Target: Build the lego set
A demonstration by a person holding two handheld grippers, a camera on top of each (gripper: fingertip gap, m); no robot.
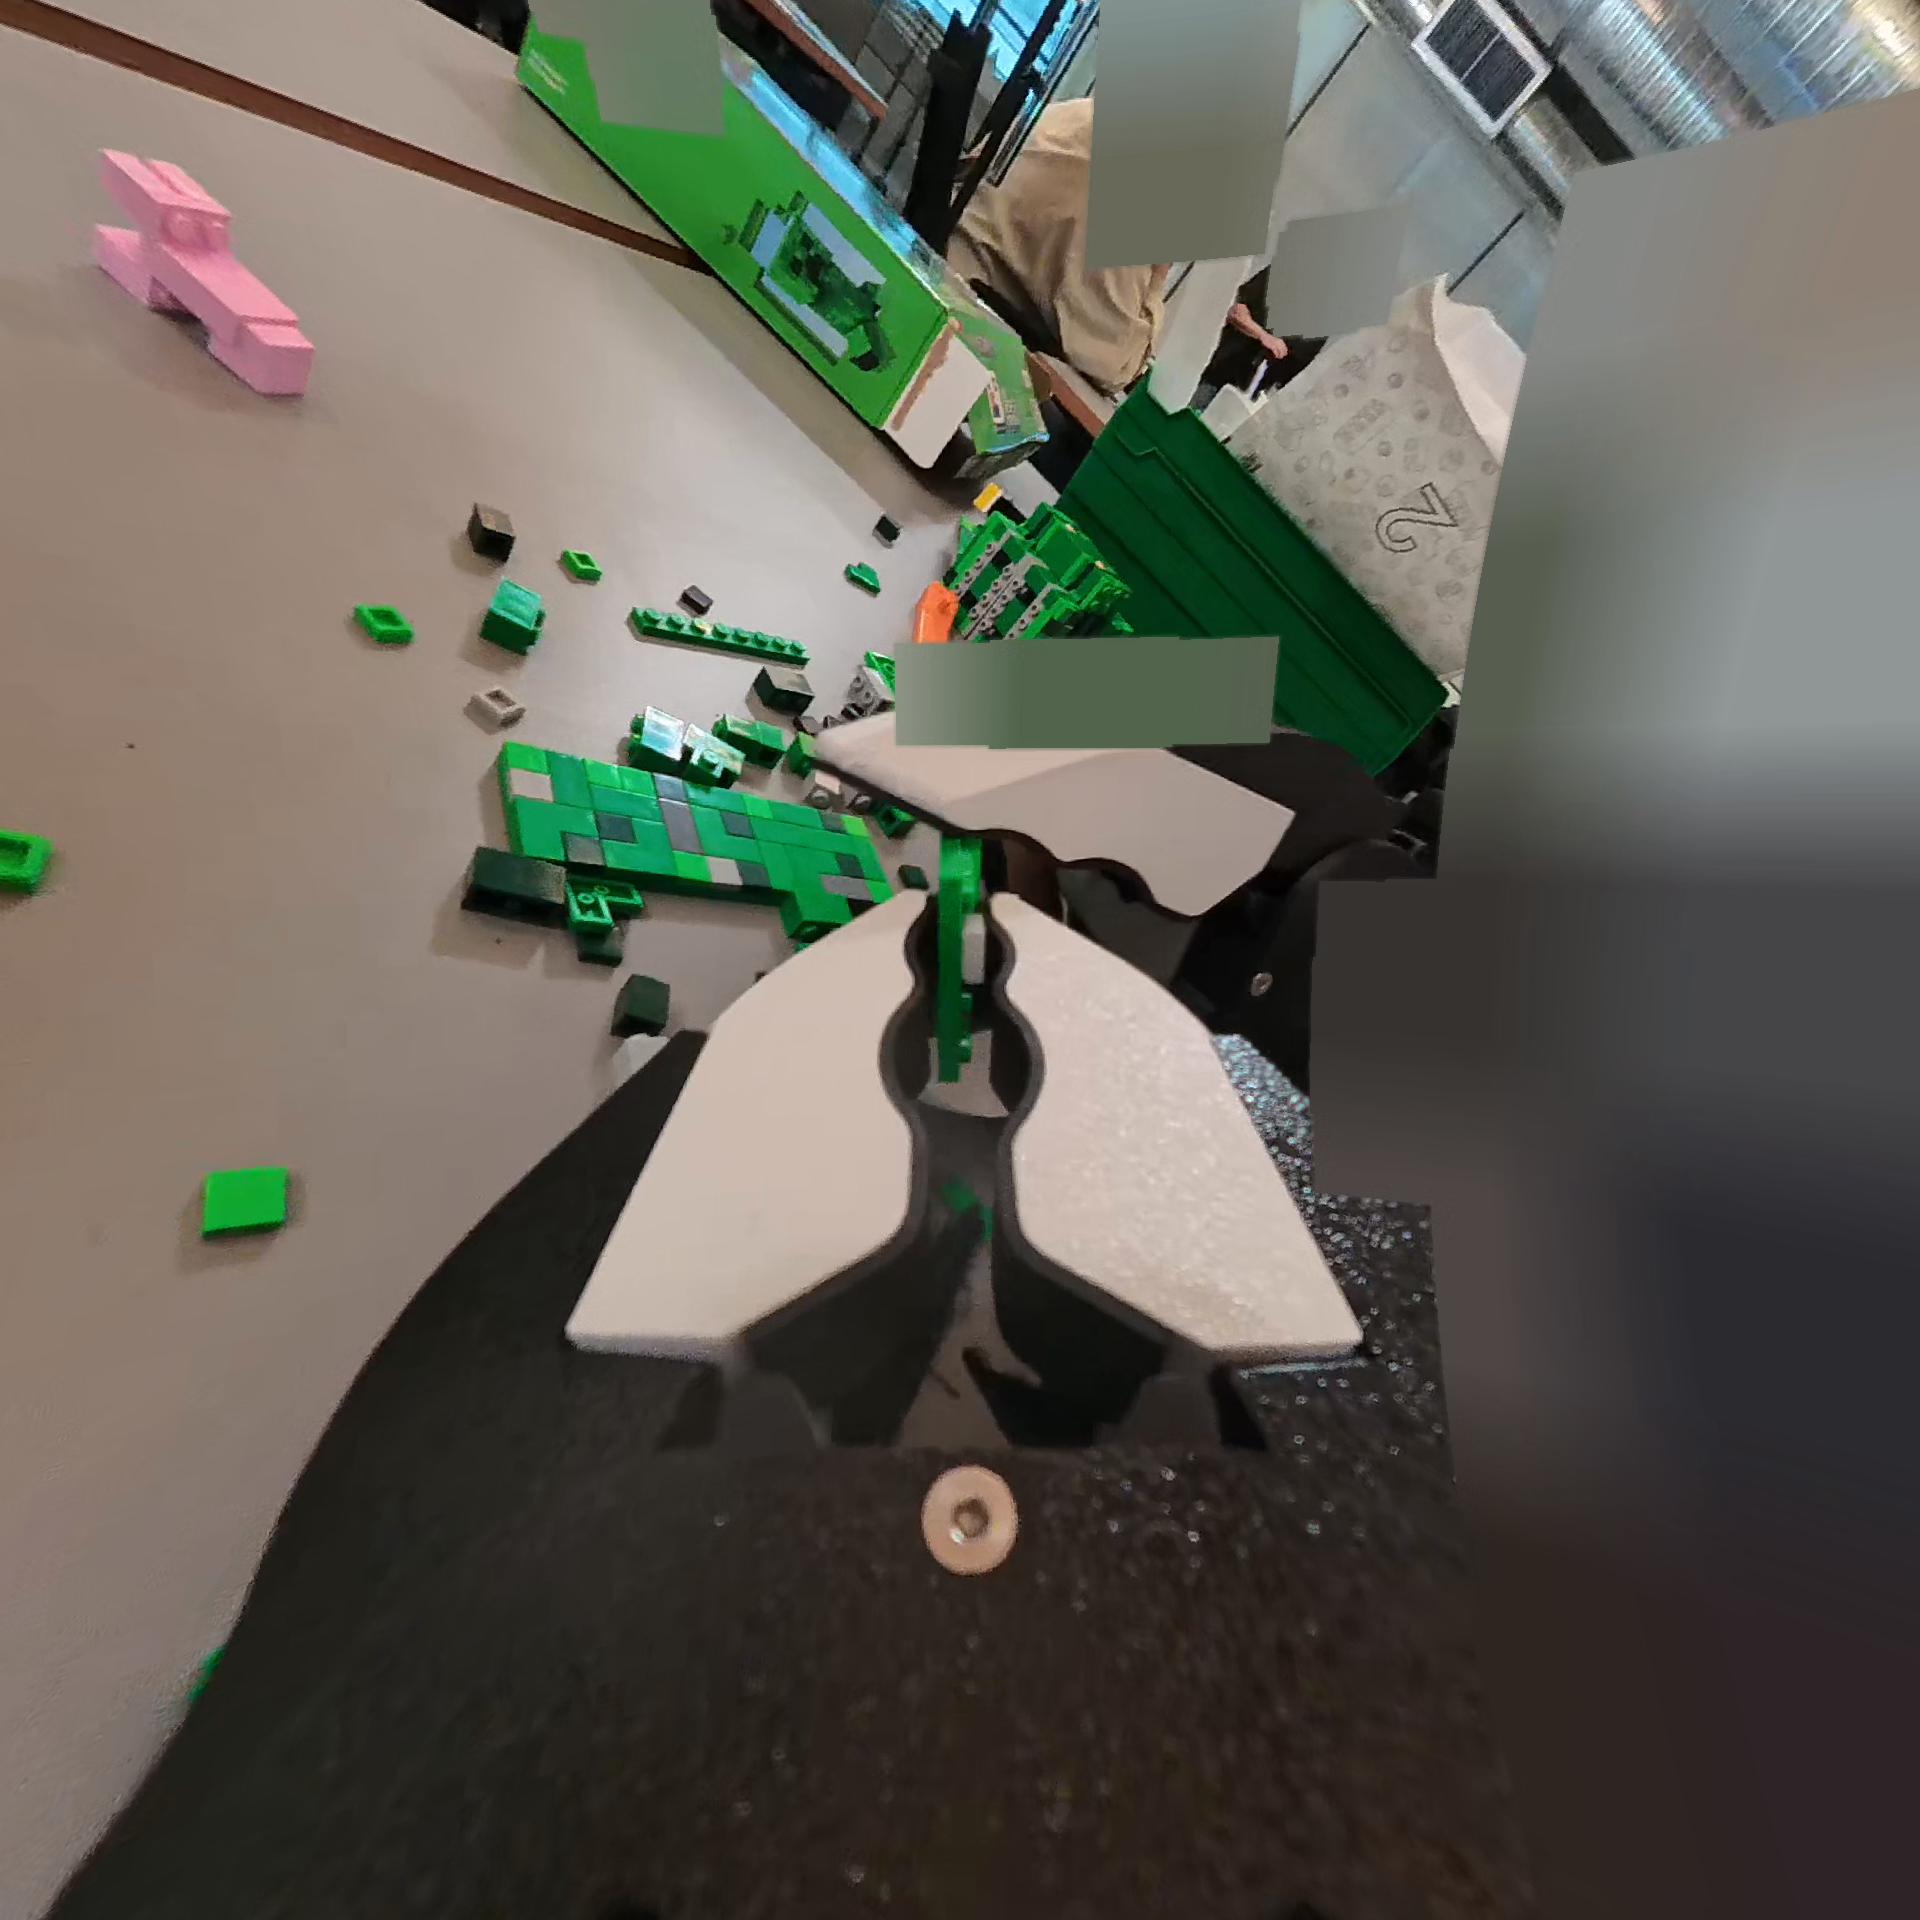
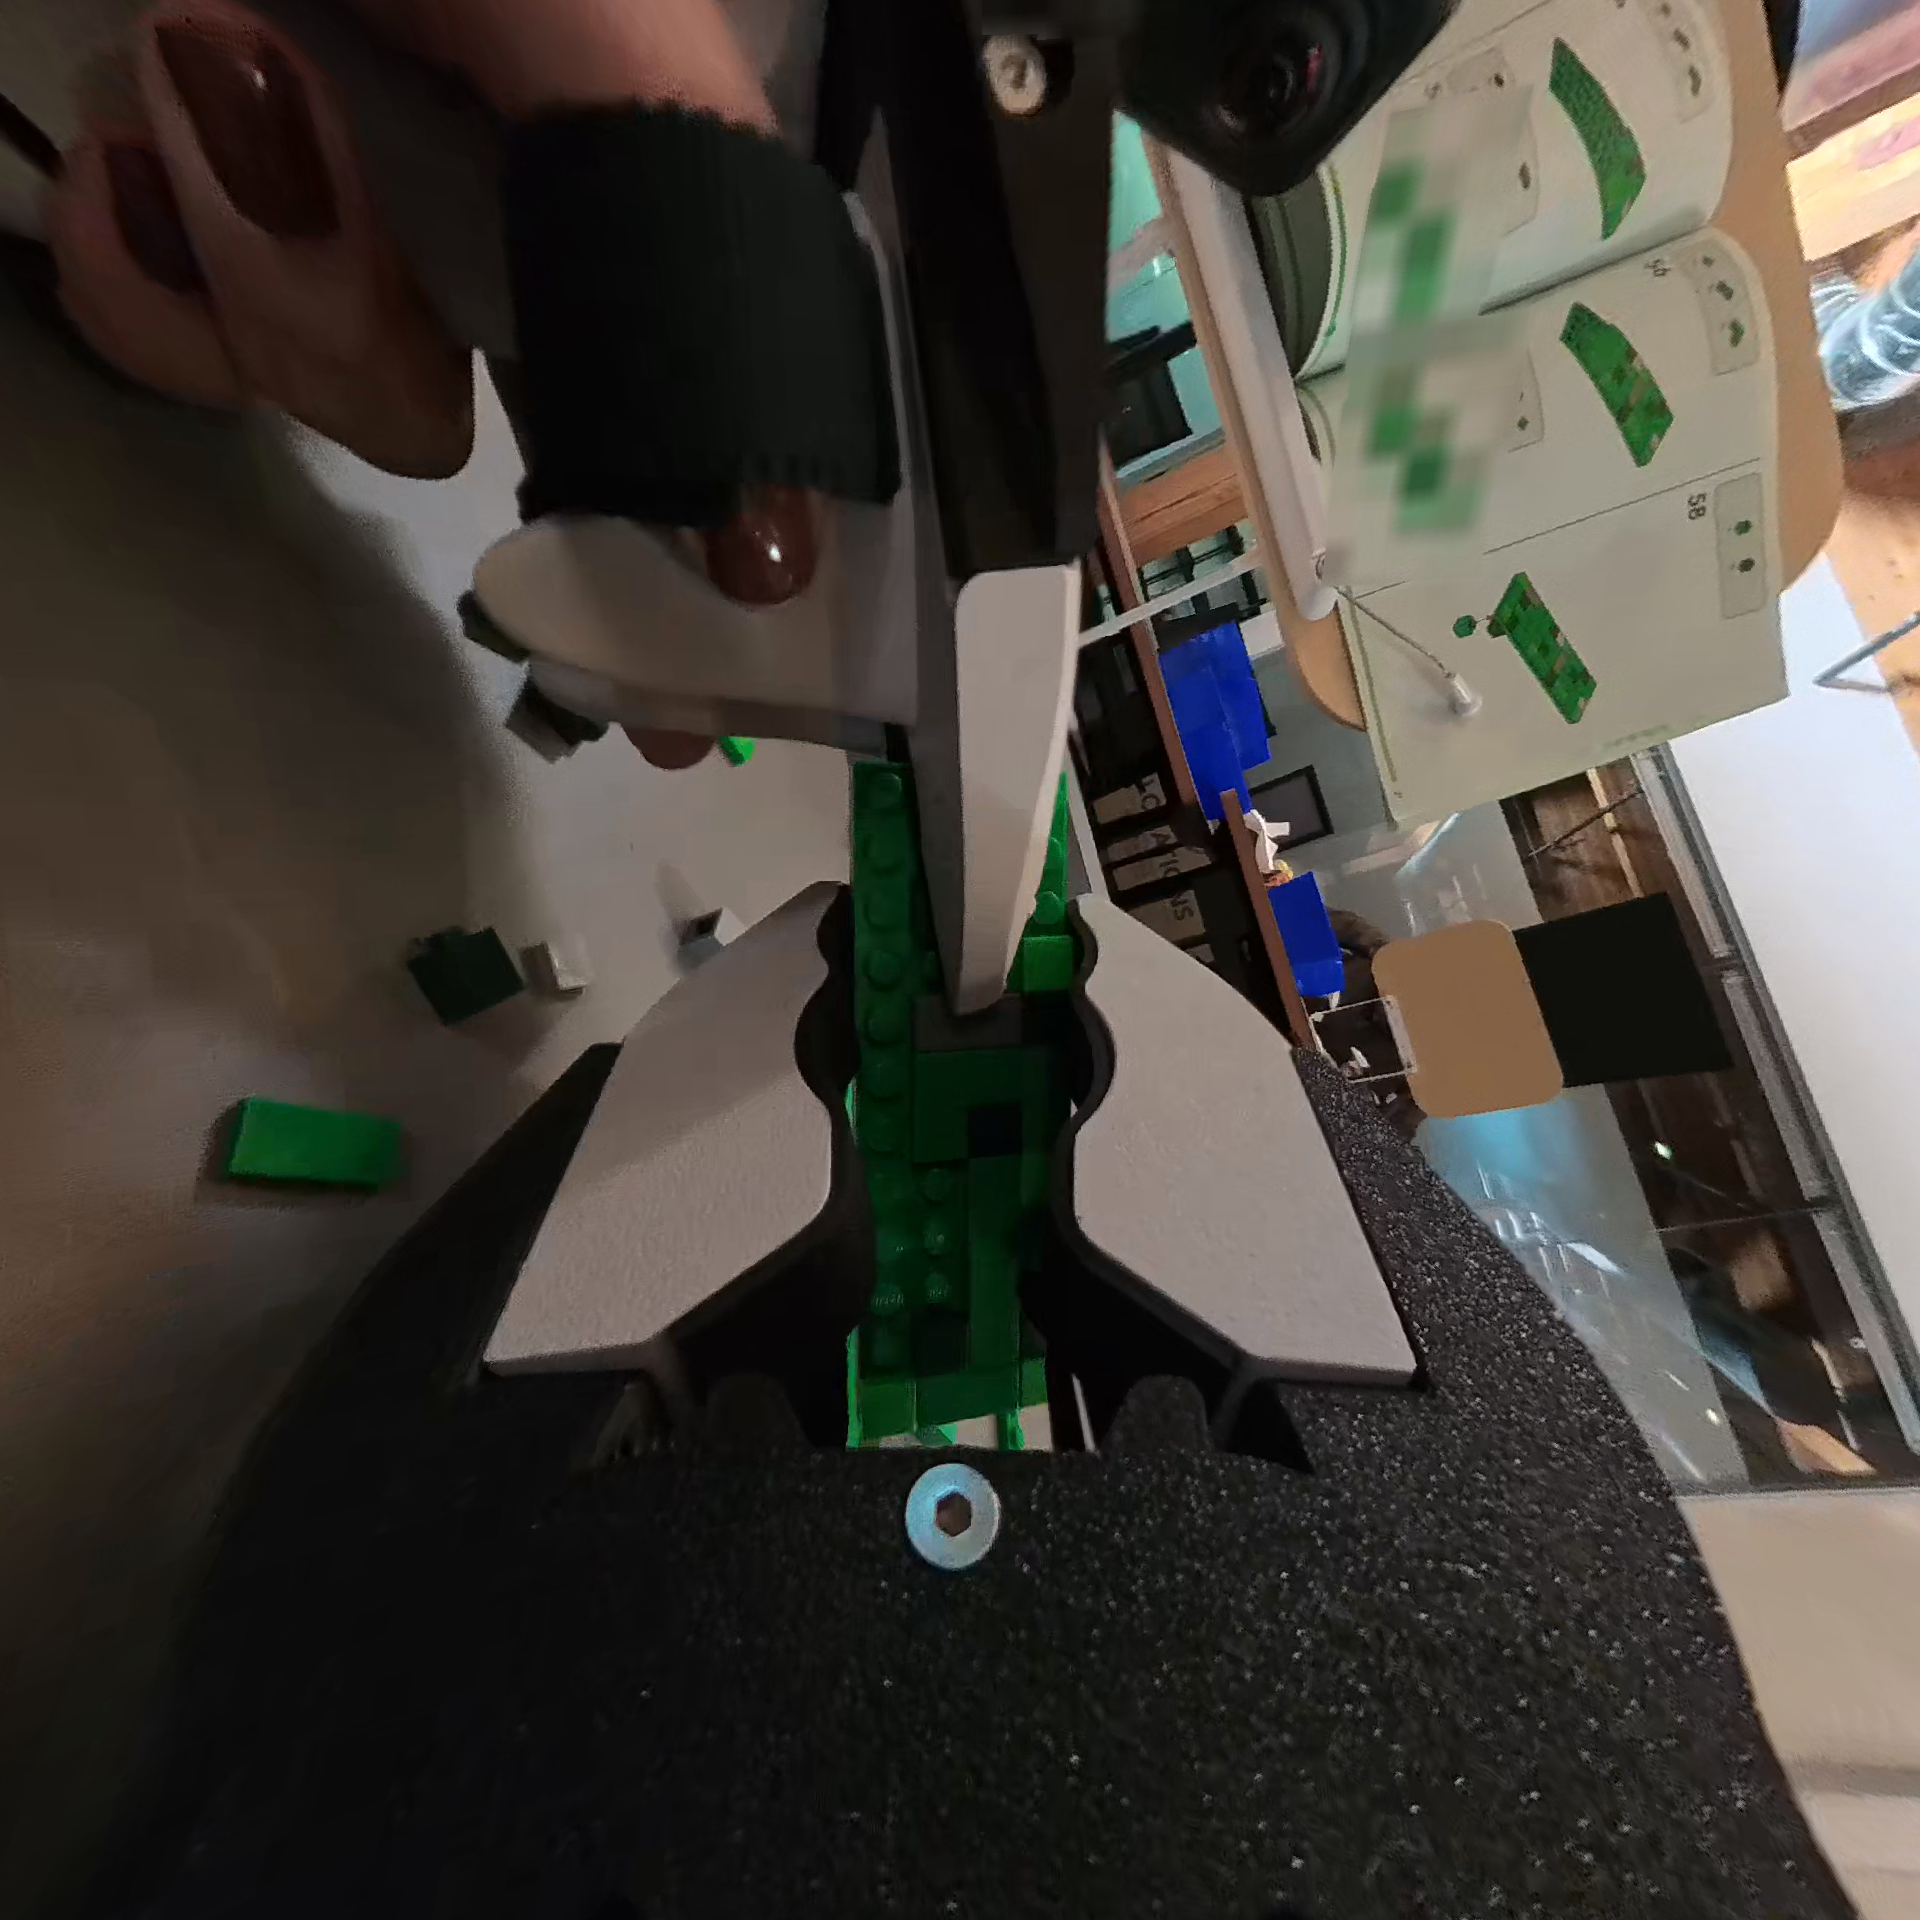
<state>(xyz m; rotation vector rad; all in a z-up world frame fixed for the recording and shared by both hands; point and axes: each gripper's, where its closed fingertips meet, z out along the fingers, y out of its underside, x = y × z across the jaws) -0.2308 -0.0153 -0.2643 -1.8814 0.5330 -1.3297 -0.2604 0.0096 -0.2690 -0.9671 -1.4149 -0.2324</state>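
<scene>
In the left wrist view my left gripper (image 1: 951, 914) is shut on a thin green plate assembly (image 1: 954, 987), seen edge-on between its white fingers. In the right wrist view my right gripper (image 2: 958, 902) is shut on the sides of a green studded panel (image 2: 935, 1143) with dark squares. The left gripper's white fingers (image 2: 1003, 810) come down from above and touch the panel's far end. A hand (image 2: 260, 260) in a black sleeve holds that gripper. The right gripper's finger (image 1: 1060, 800) shows just beyond the held plate. A flat green mosaic panel (image 1: 686, 831) lies on the grey table (image 1: 312, 1039).
Loose green, dark and grey bricks (image 1: 509, 613) lie scattered beyond the mosaic panel, with a long green plate (image 1: 717, 636). A pink build (image 1: 197, 270) sits far left. A green box (image 1: 790, 239) and a green bin (image 1: 1226, 582) stand behind. An open instruction booklet (image 2: 1558, 416) is propped at upper right. The grippers are tip to tip, or close to it.
</scene>
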